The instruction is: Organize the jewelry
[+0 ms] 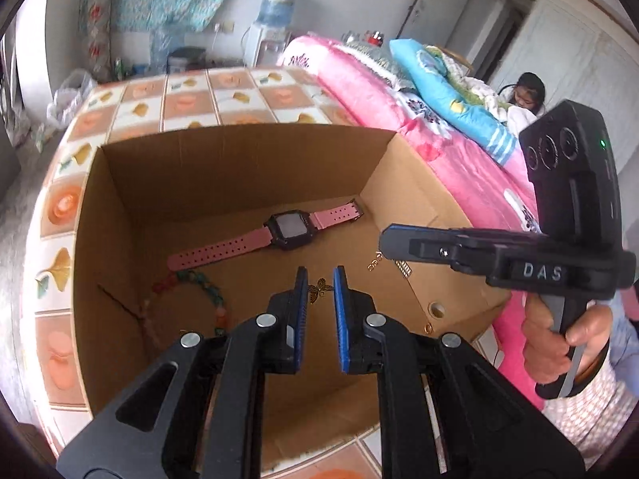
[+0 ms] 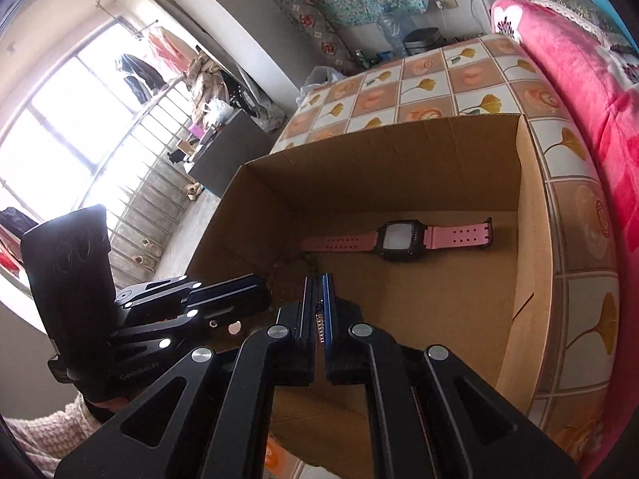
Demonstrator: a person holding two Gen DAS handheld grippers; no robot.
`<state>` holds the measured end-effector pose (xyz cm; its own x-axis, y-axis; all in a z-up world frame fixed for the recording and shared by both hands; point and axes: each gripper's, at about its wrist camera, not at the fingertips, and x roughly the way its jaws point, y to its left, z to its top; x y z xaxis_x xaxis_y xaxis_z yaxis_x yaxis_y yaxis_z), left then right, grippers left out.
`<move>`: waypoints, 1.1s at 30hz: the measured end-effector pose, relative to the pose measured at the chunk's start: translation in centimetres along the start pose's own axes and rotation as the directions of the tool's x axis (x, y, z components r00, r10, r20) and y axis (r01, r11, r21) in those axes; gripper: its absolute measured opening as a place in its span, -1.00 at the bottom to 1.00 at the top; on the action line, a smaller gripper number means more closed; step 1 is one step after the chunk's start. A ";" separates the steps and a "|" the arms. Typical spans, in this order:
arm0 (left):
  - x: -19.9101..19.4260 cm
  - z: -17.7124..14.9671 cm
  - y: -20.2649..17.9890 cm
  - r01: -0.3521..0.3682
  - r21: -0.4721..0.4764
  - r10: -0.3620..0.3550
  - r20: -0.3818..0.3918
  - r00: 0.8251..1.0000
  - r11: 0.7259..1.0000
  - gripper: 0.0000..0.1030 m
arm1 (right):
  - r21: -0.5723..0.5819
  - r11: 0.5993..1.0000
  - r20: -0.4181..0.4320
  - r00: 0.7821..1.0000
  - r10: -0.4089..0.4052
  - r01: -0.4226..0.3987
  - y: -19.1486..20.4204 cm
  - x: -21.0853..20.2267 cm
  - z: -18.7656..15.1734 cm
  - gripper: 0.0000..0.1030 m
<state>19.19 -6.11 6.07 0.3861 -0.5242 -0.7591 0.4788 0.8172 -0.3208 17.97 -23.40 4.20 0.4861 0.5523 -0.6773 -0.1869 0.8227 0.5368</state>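
Observation:
A cardboard box (image 1: pixel 239 159) stands on the tiled table. On its floor lie a pink-strapped watch (image 1: pixel 279 235), a beaded bracelet (image 1: pixel 207 291) and a small gold butterfly piece (image 1: pixel 319 289). My left gripper (image 1: pixel 320 279) is open and empty above the butterfly piece. My right gripper (image 1: pixel 389 247) enters from the right over the box; a small silver piece (image 1: pixel 403 267) hangs under its tip. In the right wrist view my right gripper (image 2: pixel 318 291) is shut on a thin silver chain piece (image 2: pixel 320 321), above the box floor, with the watch (image 2: pixel 399 239) beyond it.
The box (image 2: pixel 531 239) sits on a table with a leaf-patterned tile top (image 2: pixel 459 76). A pink quilted bed (image 1: pixel 399 92) runs along the right. A water dispenser (image 1: pixel 271 20) stands at the back wall. My left gripper (image 2: pixel 239 299) shows in the right wrist view.

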 end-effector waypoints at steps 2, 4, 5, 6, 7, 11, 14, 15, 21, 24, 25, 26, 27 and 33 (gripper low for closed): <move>1.9 0.9 0.5 -0.005 -0.031 0.004 -0.040 0.999 1.000 -0.77 | 0.005 1.000 -0.030 0.999 -0.018 0.018 -0.6 1.0 0.6 -0.93; 3.4 1.5 0.8 -0.027 -0.045 0.023 -0.077 0.997 0.999 -0.77 | 0.006 0.999 -0.063 0.997 -0.038 0.038 -1.0 1.8 1.2 -0.91; 3.9 1.7 0.8 -0.047 -0.058 0.042 -0.091 0.995 0.997 -0.76 | 0.015 0.999 -0.073 0.996 -0.041 0.042 -1.3 2.1 1.4 -0.91; 4.3 1.9 0.9 -0.063 -0.072 0.055 -0.102 0.993 0.995 -0.73 | 0.019 0.999 -0.082 0.996 -0.046 0.048 -1.5 2.3 1.6 -0.91; 4.4 1.9 1.0 -0.062 -0.084 0.053 -0.106 0.993 0.995 -0.69 | 0.017 0.999 -0.080 0.996 -0.048 0.049 -1.6 2.4 1.7 -0.90; 4.6 1.9 1.4 -0.065 -0.104 0.056 -0.092 0.994 0.992 -0.66 | 0.015 0.999 -0.048 0.998 -0.044 0.045 -1.8 1.9 2.0 -0.90; 4.4 1.8 1.6 -0.068 -0.111 0.060 -0.081 0.995 0.991 -0.66 | 0.013 0.999 -0.016 0.999 -0.043 0.043 -1.7 1.2 1.8 -0.90; 4.2 1.8 1.6 -0.066 -0.111 0.058 -0.073 0.996 0.992 -0.66 | 0.010 0.999 -0.002 0.999 -0.038 0.038 -1.7 0.9 1.8 -0.90; 0.4 0.7 0.7 -0.020 -0.068 0.025 0.069 0.997 0.998 -0.66 | -0.082 0.997 0.099 0.995 -0.005 0.014 -0.2 -2.0 0.0 -0.90; -2.8 -1.1 -0.3 0.036 -0.004 -0.034 0.166 0.985 0.999 -0.66 | -0.157 0.988 0.182 0.983 0.034 -0.005 1.5 -4.7 -2.3 -0.90; -3.9 -2.0 -0.7 0.051 0.021 -0.054 0.194 0.979 0.998 -0.62 | -0.193 0.981 0.214 0.976 0.050 -0.008 2.2 -5.7 -3.4 -0.90; -4.9 -3.0 -1.1 0.070 0.048 -0.079 0.213 0.974 0.996 -0.53 | -0.228 0.974 0.243 0.967 0.072 -0.015 2.9 -6.8 -4.6 -0.90; -5.7 -4.1 -1.5 0.085 0.077 -0.100 0.225 0.969 0.993 -0.52 | -0.257 0.966 0.265 0.959 0.098 -0.028 3.5 -7.6 -5.9 -0.90; -8.0 -11.0 -3.7 0.098 0.203 -0.136 0.184 0.974 0.974 -0.42 | -0.224 0.969 0.221 0.962 0.157 -0.107 3.4 -7.8 -12.9 -0.90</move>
<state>5.61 -2.32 7.07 0.4555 -0.6654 -0.5914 0.6642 0.6963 -0.2719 2.47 -23.17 4.83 0.6273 0.6313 -0.4559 -0.4242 0.7680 0.4798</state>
